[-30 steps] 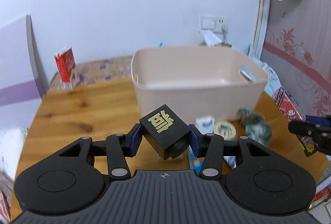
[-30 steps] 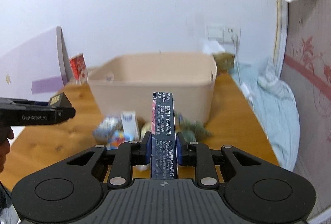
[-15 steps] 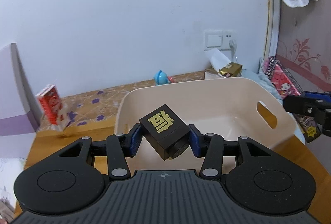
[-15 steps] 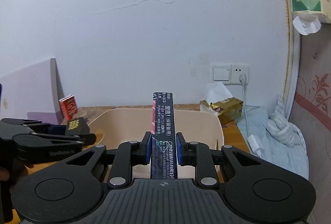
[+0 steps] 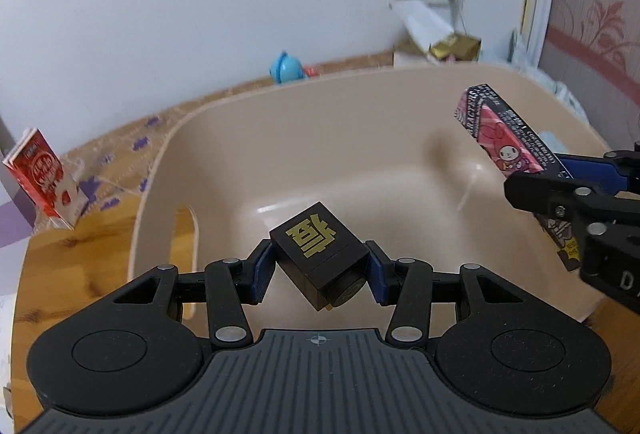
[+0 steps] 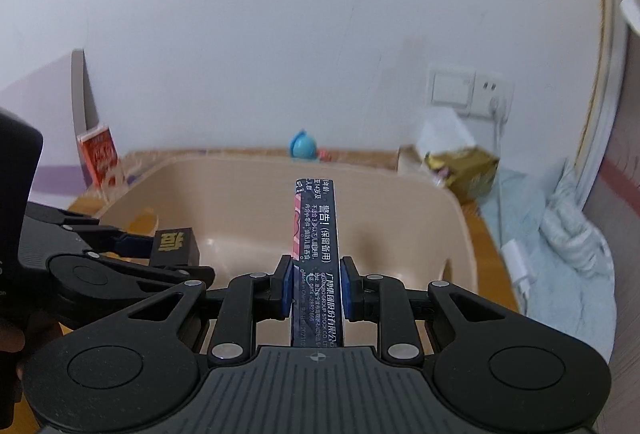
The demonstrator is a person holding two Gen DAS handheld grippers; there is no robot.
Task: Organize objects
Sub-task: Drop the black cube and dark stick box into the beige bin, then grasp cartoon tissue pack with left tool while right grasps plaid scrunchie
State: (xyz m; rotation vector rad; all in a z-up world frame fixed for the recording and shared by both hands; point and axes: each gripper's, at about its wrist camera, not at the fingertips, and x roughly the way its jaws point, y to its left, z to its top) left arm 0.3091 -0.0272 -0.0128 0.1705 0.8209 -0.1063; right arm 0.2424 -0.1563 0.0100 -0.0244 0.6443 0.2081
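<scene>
From the left wrist, a black cube [image 5: 318,258] with a gold character sits tilted, clamped between the left gripper [image 5: 318,272] pads above the beige tub [image 5: 280,153], whose visible floor looks bare; at 2 o'clock, a pink-and-black box [image 5: 506,141] slants. From the right wrist, the right gripper [image 6: 316,288] pinches that narrow box [image 6: 318,234] edge-on over the tub [image 6: 452,230]; the cube [image 6: 176,246] hangs at 9 o'clock.

A small black cube with a gold character [image 5: 318,260] on top hangs tilted, one corner down, over the near part of a beige plastic tub [image 5: 280,153]. A flat, long pink-and-black printed box [image 5: 508,137] slants over the tub's right rim.
</scene>
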